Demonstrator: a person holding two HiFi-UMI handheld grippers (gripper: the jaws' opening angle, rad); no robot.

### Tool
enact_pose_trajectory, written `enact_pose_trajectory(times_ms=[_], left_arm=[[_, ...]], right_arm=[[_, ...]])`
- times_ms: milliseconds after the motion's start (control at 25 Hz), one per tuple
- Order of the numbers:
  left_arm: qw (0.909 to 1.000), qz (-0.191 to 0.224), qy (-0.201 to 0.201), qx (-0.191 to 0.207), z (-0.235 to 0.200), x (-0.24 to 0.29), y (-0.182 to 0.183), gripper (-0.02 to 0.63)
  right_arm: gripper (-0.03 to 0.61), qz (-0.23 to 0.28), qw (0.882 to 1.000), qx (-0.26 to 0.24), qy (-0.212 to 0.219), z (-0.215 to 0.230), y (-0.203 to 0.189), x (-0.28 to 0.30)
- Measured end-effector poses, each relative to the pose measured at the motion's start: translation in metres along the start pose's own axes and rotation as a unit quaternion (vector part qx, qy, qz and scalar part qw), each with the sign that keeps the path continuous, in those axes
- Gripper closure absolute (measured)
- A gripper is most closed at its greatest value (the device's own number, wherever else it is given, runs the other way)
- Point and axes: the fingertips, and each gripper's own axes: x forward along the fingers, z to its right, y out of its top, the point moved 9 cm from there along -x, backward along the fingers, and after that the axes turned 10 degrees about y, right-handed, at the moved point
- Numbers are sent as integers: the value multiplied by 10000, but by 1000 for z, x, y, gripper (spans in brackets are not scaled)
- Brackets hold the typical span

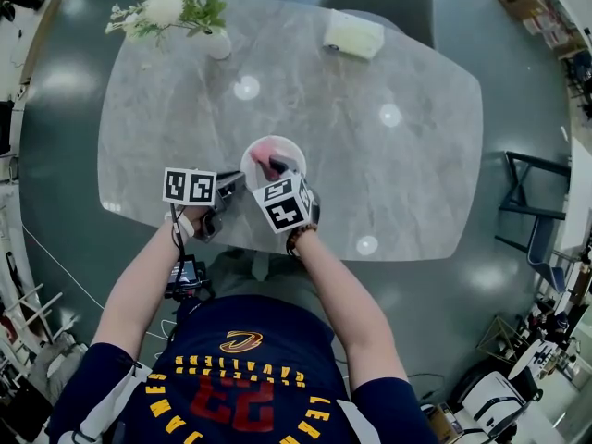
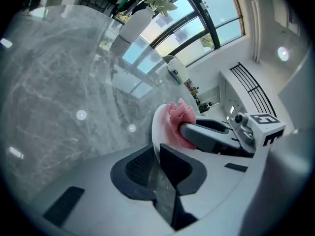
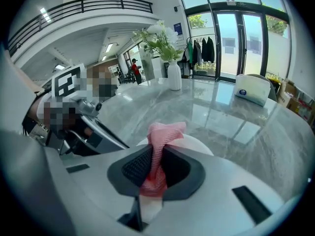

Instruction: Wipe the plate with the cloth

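Bright daylight, lamp glare on table (image 1: 421, 178), fisheye edges.

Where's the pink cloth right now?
The pink cloth is pinched in the right gripper, over the white plate at the table's near edge in the head view, just right of the left gripper.

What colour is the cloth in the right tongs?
The cloth is pink, finely meshed; clearest in the right gripper view.
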Motion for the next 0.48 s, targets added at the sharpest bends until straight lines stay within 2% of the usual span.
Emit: enact_pose_trajectory(times_ms=[240, 480], left_arm=[[9998, 42, -85, -176, 2, 2, -2, 590], [9989, 176, -173, -400, 5, 1, -3, 594]], right_arm=[[532, -13, 10000, -26, 65, -11, 4, 8], [532, -68, 9998, 113, -164, -1, 1, 13]])
